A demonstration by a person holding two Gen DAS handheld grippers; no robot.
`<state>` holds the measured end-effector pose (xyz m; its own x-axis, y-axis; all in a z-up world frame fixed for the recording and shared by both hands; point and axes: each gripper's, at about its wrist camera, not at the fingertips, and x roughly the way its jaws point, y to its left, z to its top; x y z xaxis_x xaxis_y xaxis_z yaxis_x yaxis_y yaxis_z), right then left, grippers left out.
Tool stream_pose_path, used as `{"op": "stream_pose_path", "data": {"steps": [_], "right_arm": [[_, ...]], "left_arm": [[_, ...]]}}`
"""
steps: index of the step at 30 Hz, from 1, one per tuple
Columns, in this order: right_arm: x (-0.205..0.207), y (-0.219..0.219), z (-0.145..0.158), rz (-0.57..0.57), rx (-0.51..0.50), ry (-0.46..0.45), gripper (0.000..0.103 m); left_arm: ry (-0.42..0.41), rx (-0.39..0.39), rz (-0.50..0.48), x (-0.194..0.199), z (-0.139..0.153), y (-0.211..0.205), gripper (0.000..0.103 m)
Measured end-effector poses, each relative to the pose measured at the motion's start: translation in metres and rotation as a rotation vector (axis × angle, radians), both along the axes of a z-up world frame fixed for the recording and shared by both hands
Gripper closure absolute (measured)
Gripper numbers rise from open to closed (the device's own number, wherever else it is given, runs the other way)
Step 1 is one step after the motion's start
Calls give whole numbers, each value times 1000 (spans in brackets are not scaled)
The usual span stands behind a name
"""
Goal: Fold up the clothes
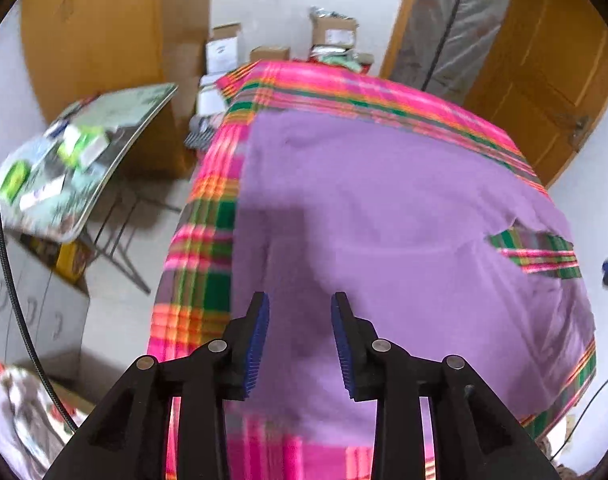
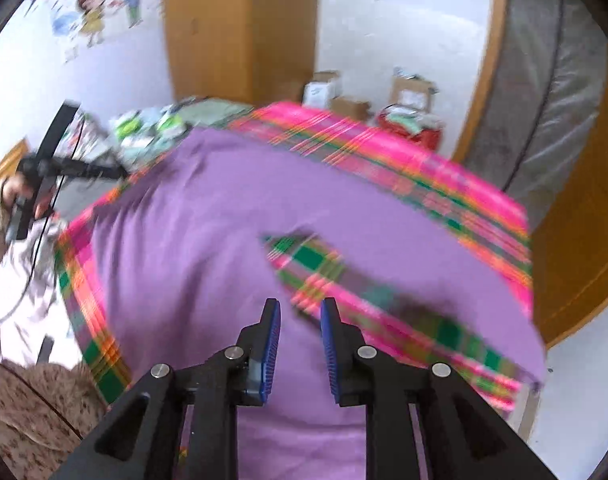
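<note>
A purple garment (image 1: 383,208) lies spread flat over a table covered with a pink, green and orange plaid cloth (image 1: 208,216). A gap beside one sleeve bares the plaid at the right. My left gripper (image 1: 300,304) hovers open above the garment's near left part, nothing between its blue pads. In the right wrist view the same purple garment (image 2: 208,216) fills the middle, its sleeve running along the right edge. My right gripper (image 2: 300,308) is open above the garment near the bared plaid strip (image 2: 315,264). The left gripper shows far left, held by a hand (image 2: 16,190).
A folding table (image 1: 76,160) cluttered with small boxes stands left of the plaid table. Cardboard boxes (image 1: 331,32) sit behind it by the wall. A wooden door (image 1: 543,80) and a grey mattress (image 2: 543,100) are at the right. A cable (image 1: 8,280) hangs at the left.
</note>
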<state>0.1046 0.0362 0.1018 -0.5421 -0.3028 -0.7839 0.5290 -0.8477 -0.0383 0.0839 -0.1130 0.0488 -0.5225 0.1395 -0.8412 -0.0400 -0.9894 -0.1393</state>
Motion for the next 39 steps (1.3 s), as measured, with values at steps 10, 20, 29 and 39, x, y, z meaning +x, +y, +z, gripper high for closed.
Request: {"op": "stream_pose_path", "data": {"steps": [10,20,29,39], "right_arm": [[-5,-92,-46,182,-70,-87,82],[-77,-185,-60,228,-123,-91,82],[-161,-271,-87,198,-163,-186,81],[-210,-338,-99,165,-131,-191,77]], "left_arm": [[-58,38,-19,0,-35,-12,58],[-56,95,-30,-3,-53,-19,58],[-28,137,-29,-7,-58,-30,58],[5,172,-42,2,-54,-34,58]]}}
